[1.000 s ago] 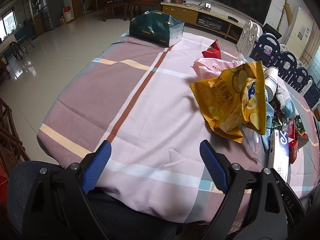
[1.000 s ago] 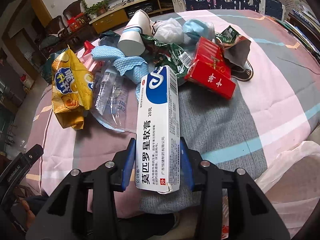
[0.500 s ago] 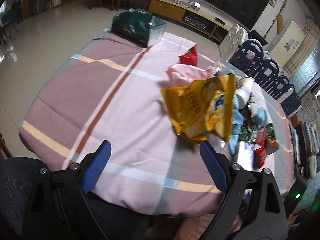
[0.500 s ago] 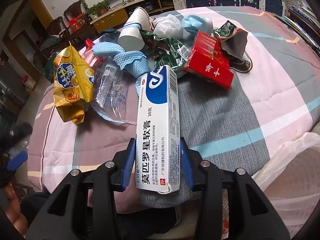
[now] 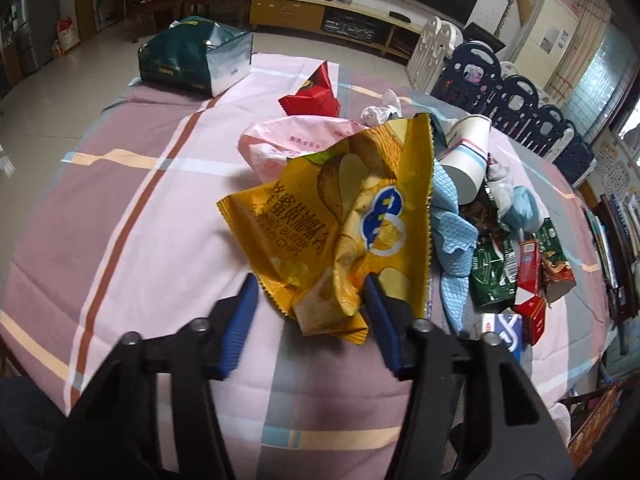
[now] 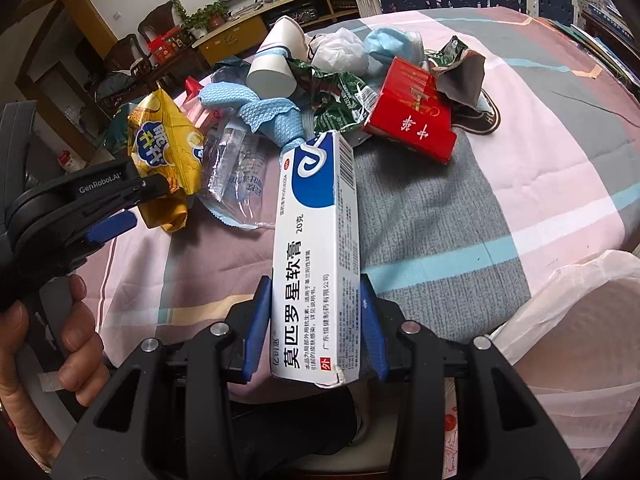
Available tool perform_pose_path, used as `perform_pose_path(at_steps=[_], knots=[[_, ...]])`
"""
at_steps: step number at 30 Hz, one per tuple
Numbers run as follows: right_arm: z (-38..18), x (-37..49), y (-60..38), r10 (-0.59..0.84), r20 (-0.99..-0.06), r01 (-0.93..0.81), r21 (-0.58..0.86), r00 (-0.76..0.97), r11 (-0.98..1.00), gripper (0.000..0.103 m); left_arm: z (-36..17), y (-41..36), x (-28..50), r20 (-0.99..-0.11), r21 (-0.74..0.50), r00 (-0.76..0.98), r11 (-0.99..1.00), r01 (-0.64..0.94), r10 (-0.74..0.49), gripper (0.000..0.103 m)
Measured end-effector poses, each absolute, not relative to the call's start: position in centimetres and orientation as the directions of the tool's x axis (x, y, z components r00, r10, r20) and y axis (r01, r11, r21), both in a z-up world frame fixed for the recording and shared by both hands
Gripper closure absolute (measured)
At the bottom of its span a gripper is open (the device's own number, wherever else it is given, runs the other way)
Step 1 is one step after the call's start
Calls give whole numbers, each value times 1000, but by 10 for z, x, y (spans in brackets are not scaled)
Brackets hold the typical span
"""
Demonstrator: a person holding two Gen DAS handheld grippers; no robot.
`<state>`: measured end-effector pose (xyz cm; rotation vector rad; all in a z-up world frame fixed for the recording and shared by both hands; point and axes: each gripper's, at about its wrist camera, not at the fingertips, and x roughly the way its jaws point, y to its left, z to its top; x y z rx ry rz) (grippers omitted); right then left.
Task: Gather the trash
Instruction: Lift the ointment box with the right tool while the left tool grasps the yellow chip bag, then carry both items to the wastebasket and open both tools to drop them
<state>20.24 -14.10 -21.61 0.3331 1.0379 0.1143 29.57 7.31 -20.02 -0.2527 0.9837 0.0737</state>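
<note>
Trash sits heaped mid-table: a yellow chip bag [image 5: 344, 228] at frame centre, its lower corner between the left gripper's [image 5: 308, 300] parted fingers, not pinched. Lower centre, the right gripper [image 6: 316, 316] clamps a white-blue ointment box [image 6: 316, 256].

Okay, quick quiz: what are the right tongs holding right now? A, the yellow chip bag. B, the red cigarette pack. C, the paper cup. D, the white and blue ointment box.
D: in the right wrist view, the right tongs are clamped on the sides of the white and blue ointment box, lifted above the tablecloth.
</note>
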Motion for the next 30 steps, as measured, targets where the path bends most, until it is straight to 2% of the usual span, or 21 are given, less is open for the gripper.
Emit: perform_pose_path(at_steps=[2,5,19,30], knots=[[-216,202,-139,244,-827,64,318,506,946,60,-200,72,294,-827,-173,559,973,-152,-60,78],[-214,201,-137,233,-829,64,306,509,950,60,-200,72,290,-825,-138,564,980,-143,-34,84],[-192,194,-130,188,-808,50,259,558,965,60,-164,88,245,-739,-136,674,979,-152,2,87],[-150,175,-141,206,-755,35,290,622,956,60,-165,105,198,-759,-121,652,983,-136,-3,87]])
